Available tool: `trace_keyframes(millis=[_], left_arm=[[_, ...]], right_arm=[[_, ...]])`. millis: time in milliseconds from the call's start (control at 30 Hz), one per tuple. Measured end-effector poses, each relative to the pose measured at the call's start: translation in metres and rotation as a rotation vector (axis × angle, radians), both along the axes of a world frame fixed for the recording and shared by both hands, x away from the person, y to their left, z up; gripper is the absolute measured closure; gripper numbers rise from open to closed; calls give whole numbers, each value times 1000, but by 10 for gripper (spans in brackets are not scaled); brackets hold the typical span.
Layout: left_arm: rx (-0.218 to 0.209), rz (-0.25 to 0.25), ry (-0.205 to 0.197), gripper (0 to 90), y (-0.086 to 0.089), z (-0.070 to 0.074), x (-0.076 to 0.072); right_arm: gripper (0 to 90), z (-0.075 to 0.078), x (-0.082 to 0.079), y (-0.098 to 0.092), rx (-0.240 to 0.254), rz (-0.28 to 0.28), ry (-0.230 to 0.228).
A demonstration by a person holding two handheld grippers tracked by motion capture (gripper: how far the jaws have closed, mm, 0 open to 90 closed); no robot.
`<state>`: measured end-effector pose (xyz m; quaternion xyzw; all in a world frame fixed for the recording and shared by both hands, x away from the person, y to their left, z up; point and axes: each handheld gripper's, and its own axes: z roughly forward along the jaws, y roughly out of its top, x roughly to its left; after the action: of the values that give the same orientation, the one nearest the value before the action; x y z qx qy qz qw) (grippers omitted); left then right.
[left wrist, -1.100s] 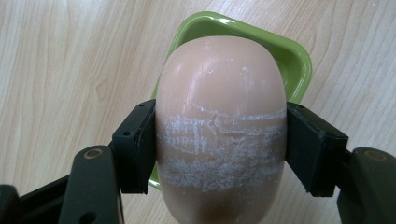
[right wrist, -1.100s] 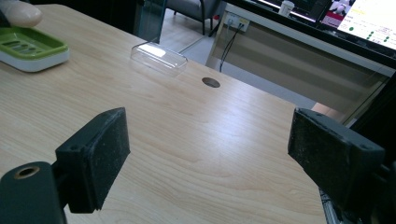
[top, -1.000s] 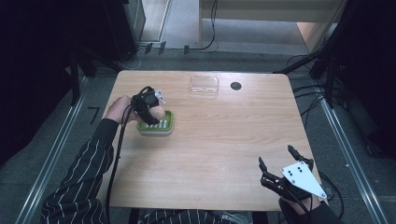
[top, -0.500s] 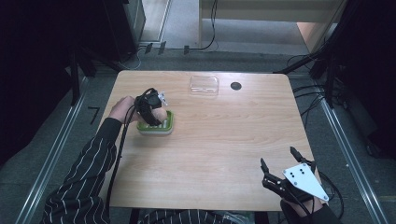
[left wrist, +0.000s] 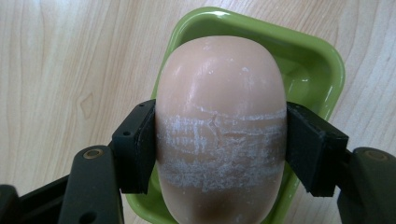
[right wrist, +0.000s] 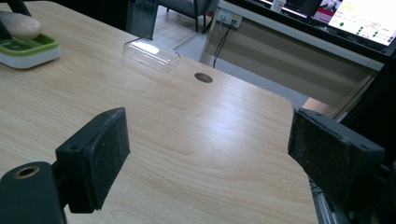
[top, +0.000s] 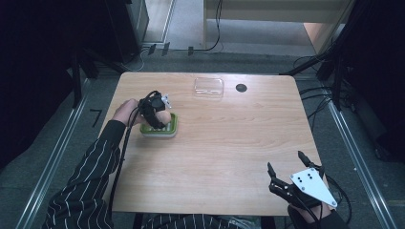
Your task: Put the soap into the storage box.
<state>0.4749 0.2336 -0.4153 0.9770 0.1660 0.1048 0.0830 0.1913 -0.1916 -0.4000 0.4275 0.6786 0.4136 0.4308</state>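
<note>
A light wooden table with a round cable hole stands on grey floor between metal rails, with dark surroundings, trailing cables, and a lit monitor behind.

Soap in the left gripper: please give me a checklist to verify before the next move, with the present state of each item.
1. Left gripper shut on the soap: ok.
2. Grip centred across the soap's middle: ok.
3. Soap over the green dish: ok.
4. Soap resting in the dish or lifted: cannot tell.
5. Right gripper open, far from the dish: ok.
6. Clear lid lying apart from the dish: ok.
</note>
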Motion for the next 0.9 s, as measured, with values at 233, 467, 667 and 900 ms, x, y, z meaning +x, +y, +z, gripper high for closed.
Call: trace_keyframes(millis=[233,467,667,900], left_arm=[[-4,20,5,335,2,-5,2],[16,14,8,335,2,-8,2],[8,22,15,333,1,-11,2],[-20,22,11,332,3,-8,2]], right_arm=[[134,0,0,0,0,-2,-2],[135,0,0,0,1,-2,-2],[135,0,0,0,1,-2,-3],[134,0,0,0,1,-2,-3]])
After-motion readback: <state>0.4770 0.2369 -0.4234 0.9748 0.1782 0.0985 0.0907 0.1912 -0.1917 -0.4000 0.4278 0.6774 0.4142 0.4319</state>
